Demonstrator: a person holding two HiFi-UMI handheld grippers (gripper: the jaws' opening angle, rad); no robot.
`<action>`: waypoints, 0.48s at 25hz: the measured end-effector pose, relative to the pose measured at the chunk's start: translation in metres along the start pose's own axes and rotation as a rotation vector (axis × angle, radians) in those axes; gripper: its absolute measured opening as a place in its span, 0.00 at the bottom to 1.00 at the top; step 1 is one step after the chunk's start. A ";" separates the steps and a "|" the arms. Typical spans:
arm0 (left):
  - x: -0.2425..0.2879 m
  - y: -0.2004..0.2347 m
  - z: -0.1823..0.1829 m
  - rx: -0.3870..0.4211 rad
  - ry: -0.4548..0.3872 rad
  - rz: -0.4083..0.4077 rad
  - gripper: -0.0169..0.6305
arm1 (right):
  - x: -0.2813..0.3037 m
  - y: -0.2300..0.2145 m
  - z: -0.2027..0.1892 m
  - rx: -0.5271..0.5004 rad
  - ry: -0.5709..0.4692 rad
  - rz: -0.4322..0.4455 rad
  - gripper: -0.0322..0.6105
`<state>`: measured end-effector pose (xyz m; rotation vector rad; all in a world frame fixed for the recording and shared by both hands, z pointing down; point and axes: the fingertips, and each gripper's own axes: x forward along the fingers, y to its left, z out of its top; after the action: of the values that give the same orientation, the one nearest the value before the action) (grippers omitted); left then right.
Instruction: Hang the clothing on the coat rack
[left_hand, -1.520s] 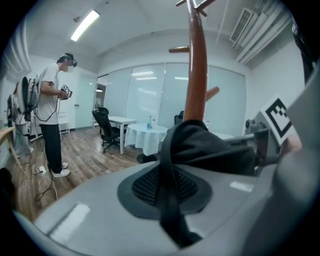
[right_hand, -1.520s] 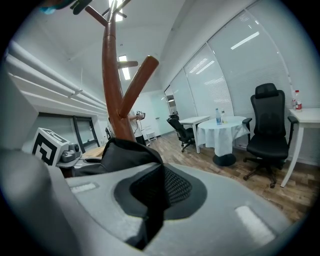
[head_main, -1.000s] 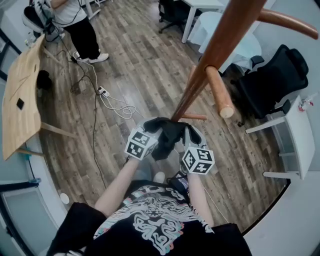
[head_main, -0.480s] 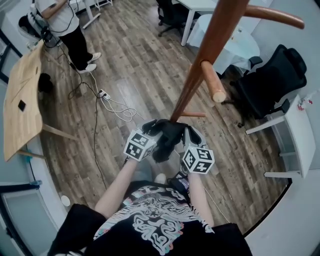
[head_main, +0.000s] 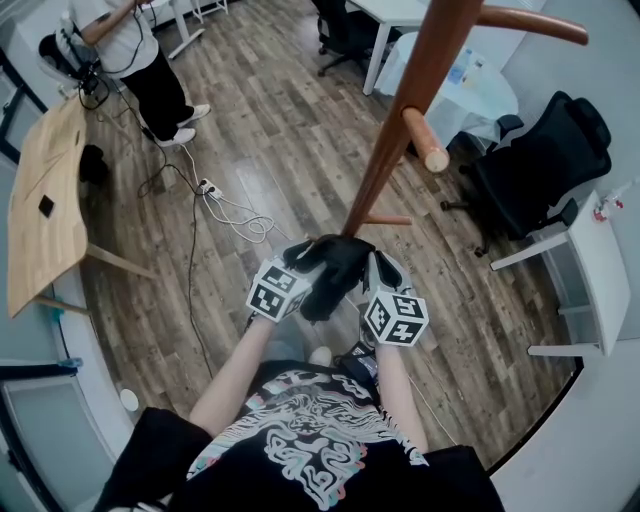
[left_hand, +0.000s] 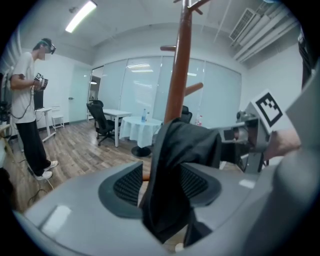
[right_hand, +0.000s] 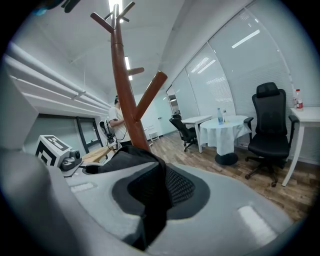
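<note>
Black crumpled clothing (head_main: 335, 270) hangs low before the reddish-brown wooden coat rack (head_main: 400, 130), well below its pegs, clamped in our right tongs (right_hand: 155, 192) so it cannot drop while our left tongs (left_hand: 161, 182) are opening with a fold between them, probably to regrip.

No legible word, number, brand or sign. The two marker cubes (head_main: 277, 290) (head_main: 396, 318) below the coat rack (head_main: 400, 130) bear only black-and-white squares; the shirt (head_main: 310, 440) print is unreadable.
</note>
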<state>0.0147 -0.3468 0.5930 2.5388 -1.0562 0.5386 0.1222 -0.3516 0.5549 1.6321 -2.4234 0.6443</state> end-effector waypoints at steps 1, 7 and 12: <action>-0.002 0.000 -0.001 0.002 -0.001 0.004 0.31 | -0.001 0.002 0.000 -0.005 -0.003 0.001 0.11; -0.011 -0.002 -0.009 0.012 0.004 0.026 0.35 | -0.010 0.010 -0.001 -0.017 -0.009 0.017 0.11; -0.020 -0.007 0.000 -0.012 -0.019 0.034 0.35 | -0.014 0.015 0.001 -0.034 -0.005 0.034 0.11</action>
<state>0.0067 -0.3305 0.5832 2.5247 -1.1082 0.5162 0.1147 -0.3356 0.5447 1.5855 -2.4566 0.6012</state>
